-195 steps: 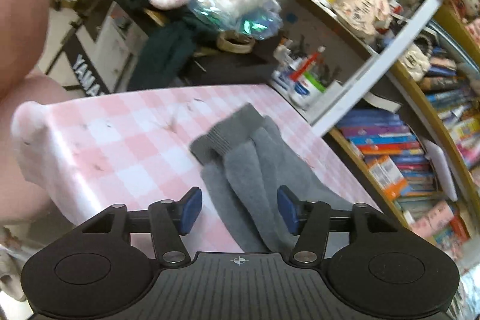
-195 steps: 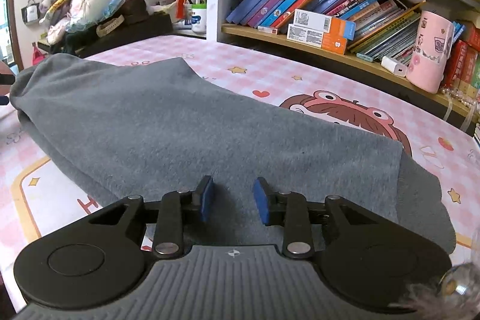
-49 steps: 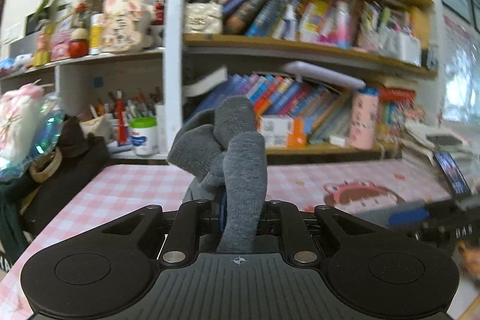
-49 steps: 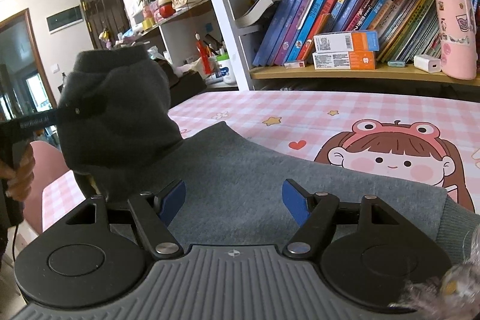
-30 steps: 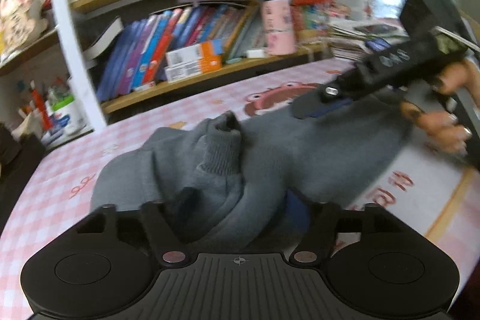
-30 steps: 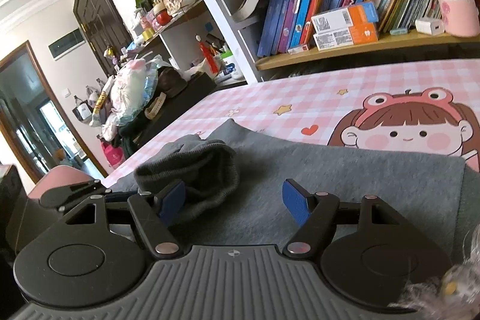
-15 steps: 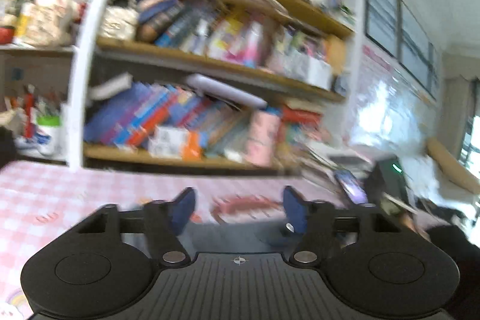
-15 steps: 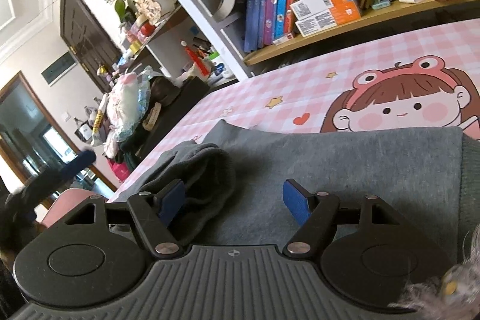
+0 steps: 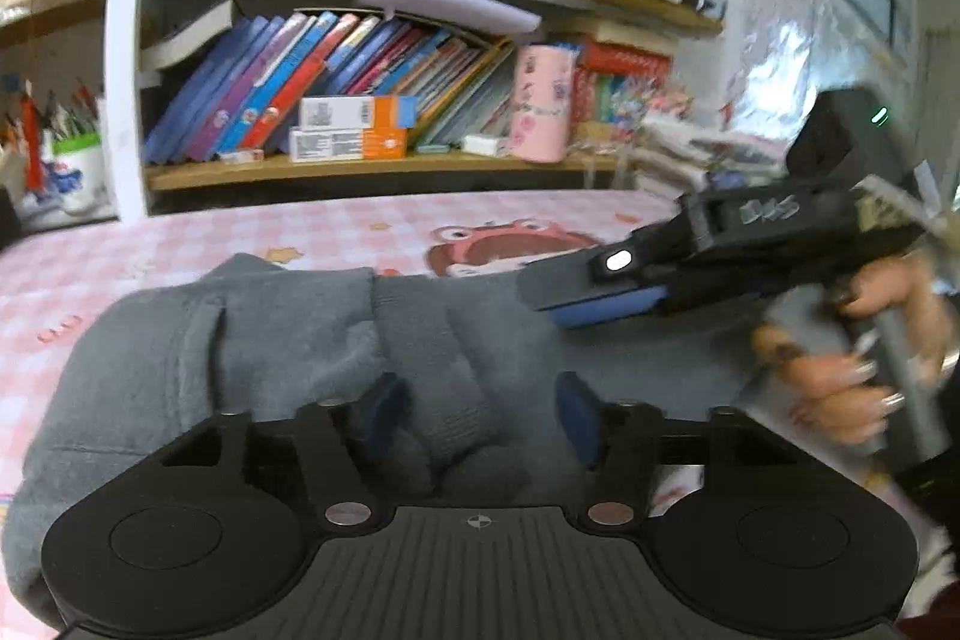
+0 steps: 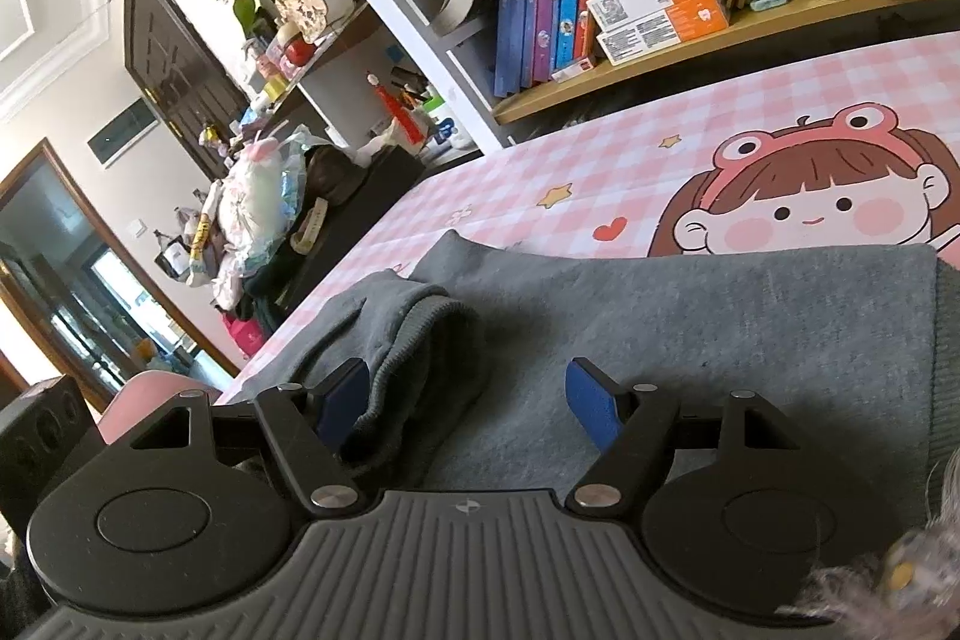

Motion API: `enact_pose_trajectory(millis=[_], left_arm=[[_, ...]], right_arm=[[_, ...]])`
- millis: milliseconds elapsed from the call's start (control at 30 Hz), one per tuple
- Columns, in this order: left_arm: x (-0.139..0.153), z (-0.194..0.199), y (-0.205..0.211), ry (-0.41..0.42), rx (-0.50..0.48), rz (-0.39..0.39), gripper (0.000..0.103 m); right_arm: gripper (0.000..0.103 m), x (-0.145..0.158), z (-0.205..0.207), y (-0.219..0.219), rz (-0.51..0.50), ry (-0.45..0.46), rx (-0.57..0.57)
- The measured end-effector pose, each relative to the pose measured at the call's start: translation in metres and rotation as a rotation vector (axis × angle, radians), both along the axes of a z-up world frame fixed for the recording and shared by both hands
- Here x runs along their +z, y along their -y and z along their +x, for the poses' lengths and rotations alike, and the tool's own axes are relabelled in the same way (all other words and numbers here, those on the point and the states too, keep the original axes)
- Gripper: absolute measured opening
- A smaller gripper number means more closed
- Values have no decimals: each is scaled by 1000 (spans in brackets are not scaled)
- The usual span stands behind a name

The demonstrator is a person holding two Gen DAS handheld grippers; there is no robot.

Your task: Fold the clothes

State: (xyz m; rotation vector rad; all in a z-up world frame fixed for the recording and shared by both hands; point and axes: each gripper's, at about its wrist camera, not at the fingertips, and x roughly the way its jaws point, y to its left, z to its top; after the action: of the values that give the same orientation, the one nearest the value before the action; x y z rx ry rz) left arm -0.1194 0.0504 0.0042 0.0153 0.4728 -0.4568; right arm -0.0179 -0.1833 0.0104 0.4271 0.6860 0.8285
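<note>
On the desk (image 10: 600,172), the grey garment's (image 10: 690,316) cuffed end now lies folded over; left gripper (image 9: 474,415) opening around it, right gripper (image 10: 468,400) wide, empty.

hidden: grey garment (image 9: 288,340) near edge behind left tongs (image 9: 474,415) | blurred: hand (image 9: 852,370) | cut off: garment's right side

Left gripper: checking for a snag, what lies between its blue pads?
In the left wrist view, the grey garment's ribbed cuff lies between the opening left gripper pads, unpinched.

Pink checked table (image 10: 606,172) w/ grey garment (image 10: 720,328) lying on it.
</note>
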Motion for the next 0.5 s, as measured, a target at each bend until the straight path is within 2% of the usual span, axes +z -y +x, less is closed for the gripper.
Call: enact_pose_trajectory(millis=[67,133,300,333,367,433,500], left_arm=[[4,-10,-4,23,-34,-11,68],[7,-15,-12,51,-26,-22,68],[19,-31,-55,132,132,-110,66],[20,-33,-65,144,168,-137,61],[21,-34,-72,143,187,-157,54],[19,-31,-83,123,213,-183,52],[9,-22,-85,56,223,-165,51]], right_arm=[[72,0,0,-1,6,-1,9],[72,-1,0,-3,11,-5,19],[72,-4,-1,-8,13,-23,44],[72,-5,-2,-9,12,-26,49],[72,-6,-2,-11,10,-30,53],[72,-7,-2,-13,1,-29,56],[68,-9,-3,-15,-14,-30,52]])
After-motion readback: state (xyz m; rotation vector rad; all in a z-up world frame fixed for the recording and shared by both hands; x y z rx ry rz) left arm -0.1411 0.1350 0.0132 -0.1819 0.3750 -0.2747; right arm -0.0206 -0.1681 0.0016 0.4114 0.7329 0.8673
